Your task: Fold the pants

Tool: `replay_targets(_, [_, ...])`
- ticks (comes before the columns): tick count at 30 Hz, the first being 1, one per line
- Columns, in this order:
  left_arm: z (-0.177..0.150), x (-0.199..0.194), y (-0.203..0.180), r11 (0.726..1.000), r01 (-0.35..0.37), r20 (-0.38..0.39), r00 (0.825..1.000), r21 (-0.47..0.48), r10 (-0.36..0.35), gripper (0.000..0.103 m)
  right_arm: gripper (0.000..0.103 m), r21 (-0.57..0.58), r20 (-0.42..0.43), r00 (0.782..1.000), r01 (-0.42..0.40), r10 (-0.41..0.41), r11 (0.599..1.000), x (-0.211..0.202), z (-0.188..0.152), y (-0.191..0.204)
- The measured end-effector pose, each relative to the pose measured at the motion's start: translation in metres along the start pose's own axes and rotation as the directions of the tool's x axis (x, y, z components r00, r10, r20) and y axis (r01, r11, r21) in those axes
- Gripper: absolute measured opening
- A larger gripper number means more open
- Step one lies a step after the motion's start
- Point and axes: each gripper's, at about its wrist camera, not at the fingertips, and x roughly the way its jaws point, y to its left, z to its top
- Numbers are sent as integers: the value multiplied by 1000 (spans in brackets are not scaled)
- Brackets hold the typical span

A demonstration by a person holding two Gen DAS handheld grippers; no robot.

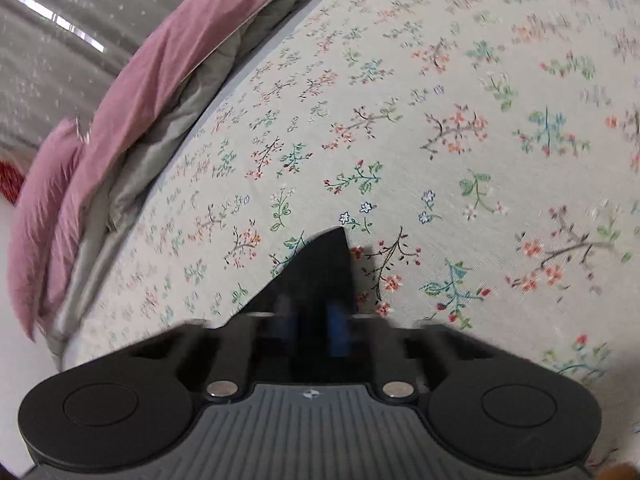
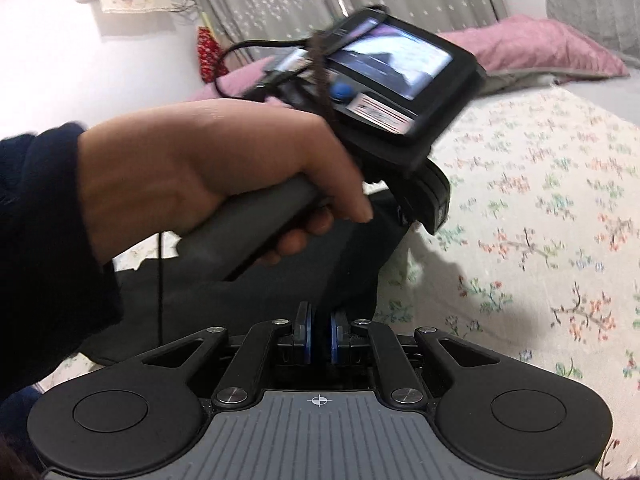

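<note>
The pants are black cloth. In the left wrist view a pointed corner of the pants [image 1: 324, 268] rises from my left gripper [image 1: 310, 320], which is shut on it above the floral bed sheet [image 1: 440, 120]. In the right wrist view my right gripper [image 2: 319, 336] is shut on the black pants [image 2: 344, 276], with blue pads [image 2: 334, 338] pressed on the cloth. The pants stretch ahead and left under the person's hand [image 2: 208, 176], which holds the left gripper's handle [image 2: 256, 236]. The rest of the pants is hidden.
Pink pillows [image 1: 132, 108] and a grey duvet [image 1: 160, 132] lie along the bed's far edge. A grey dotted curtain [image 2: 288, 4] and a white wall [image 2: 60, 60] stand behind. The left gripper's screen unit [image 2: 396, 76] is close in front of the right camera.
</note>
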Motion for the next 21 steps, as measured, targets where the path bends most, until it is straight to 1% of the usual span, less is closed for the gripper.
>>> replay_targets(3, [-2,-4,17,997,21,21,1000,-78,-20,15,8,-3,5,1000,1,-1,1000,0,-2,0])
replay_targets(4, [-4,-3,25,992,43,26,999,-121,-40,14,8,3,4,1000,-2,2,1000,0,-3,-1])
replay_targets(6, [-7,-6,44,970,99,41,995,-223,-93,14,8,-7,11,1000,-6,6,1000,-5,-5,-4])
replay_targets(7, [-9,-7,54,954,127,49,992,-271,-118,14,8,-20,17,1000,-8,8,1000,-7,-5,-2])
replay_targets(8, [-12,-12,61,937,153,63,988,-314,-141,14,8,-32,21,1000,-13,13,999,-9,-5,0])
replay_targets(10, [-21,-15,82,892,215,99,976,-398,-192,14,8,-64,28,999,-25,27,998,-13,-5,6])
replay_targets(12, [-34,-17,99,851,251,126,968,-461,-216,14,8,-87,32,999,-36,39,996,-15,-5,10])
replay_targets(15, [-60,-19,130,787,289,167,957,-545,-236,14,8,-88,21,998,-63,66,994,-15,-4,14])
replay_targets(16, [-71,-20,141,761,306,181,952,-572,-247,14,8,-98,22,997,-70,72,993,-17,-3,17])
replay_targets(18, [-91,-22,161,718,335,211,942,-610,-260,14,8,-128,24,996,-81,85,988,-15,-2,28])
replay_targets(19, [-104,-23,173,690,352,233,936,-633,-264,14,8,-146,24,996,-87,91,985,-13,-2,34])
replay_targets(21, [-128,-26,193,642,384,273,923,-664,-270,14,8,-198,28,994,-98,106,975,-12,-2,52])
